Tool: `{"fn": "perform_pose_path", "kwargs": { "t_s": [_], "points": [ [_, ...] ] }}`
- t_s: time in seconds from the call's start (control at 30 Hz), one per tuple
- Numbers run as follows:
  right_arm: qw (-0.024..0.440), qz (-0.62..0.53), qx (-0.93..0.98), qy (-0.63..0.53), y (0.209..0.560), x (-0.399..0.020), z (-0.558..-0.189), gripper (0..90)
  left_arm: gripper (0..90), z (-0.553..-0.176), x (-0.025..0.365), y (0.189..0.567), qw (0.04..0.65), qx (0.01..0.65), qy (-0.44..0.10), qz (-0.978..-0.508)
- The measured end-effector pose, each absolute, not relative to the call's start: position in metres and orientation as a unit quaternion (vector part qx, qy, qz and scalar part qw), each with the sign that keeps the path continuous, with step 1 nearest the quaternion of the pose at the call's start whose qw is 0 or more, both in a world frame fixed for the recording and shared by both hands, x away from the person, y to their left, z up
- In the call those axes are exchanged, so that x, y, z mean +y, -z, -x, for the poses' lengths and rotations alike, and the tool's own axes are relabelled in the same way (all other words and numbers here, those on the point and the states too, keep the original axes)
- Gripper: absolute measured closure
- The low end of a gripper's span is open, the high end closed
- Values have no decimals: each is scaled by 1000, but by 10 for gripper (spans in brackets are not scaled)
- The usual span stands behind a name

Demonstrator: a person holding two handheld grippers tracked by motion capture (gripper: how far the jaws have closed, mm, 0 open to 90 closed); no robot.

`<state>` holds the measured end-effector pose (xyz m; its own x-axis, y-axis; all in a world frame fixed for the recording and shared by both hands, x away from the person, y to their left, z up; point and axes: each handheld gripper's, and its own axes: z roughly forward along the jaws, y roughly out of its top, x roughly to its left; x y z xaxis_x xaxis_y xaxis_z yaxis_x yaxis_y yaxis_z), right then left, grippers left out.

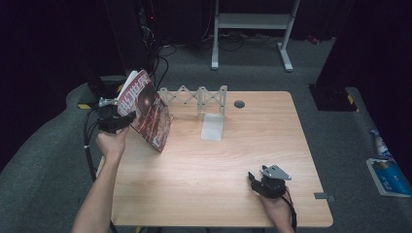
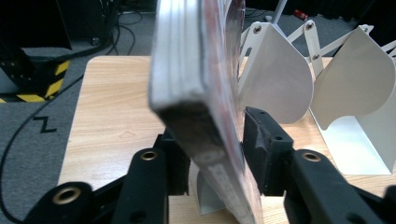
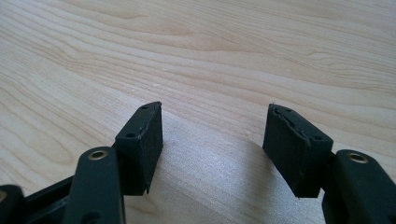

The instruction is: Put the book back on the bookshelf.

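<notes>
Currently we are listing one magazine [image 1: 148, 114], standing tilted at the far left of the bench [image 1: 233, 160], just left of the white folding rack [image 1: 197, 97]. We are keeping the left tool [image 1: 119, 120] around its near edge; in the left gripper view the right pad is lying against the cover, while the left pad is standing slightly off the spine [image 2: 187, 93], so we are judging the grip loosened, not clamped. The right tool [image 1: 260, 182] is resting released on the near right of the bench, nothing between its pads. Risk noted: with the hold slackening, the magazine is likely to topple flat or slide off the left edge before reaching a rack slot.
</notes>
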<state>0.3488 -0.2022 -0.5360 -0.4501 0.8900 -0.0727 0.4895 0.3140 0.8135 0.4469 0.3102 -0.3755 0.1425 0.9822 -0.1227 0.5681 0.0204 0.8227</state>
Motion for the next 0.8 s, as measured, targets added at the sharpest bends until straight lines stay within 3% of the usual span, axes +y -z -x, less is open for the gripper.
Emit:
{"fn": "perform_pose_path", "kwargs": {
  "t_s": [0.47,0.8],
  "points": [
    [268,-451,765,-374,536,-202,-349,377,465,-432,317,365,408,584,-266,-649],
    [269,-450,765,-374,536,-202,-349,377,441,-419,322,358,421,575,-268,-648]
  ]
}}
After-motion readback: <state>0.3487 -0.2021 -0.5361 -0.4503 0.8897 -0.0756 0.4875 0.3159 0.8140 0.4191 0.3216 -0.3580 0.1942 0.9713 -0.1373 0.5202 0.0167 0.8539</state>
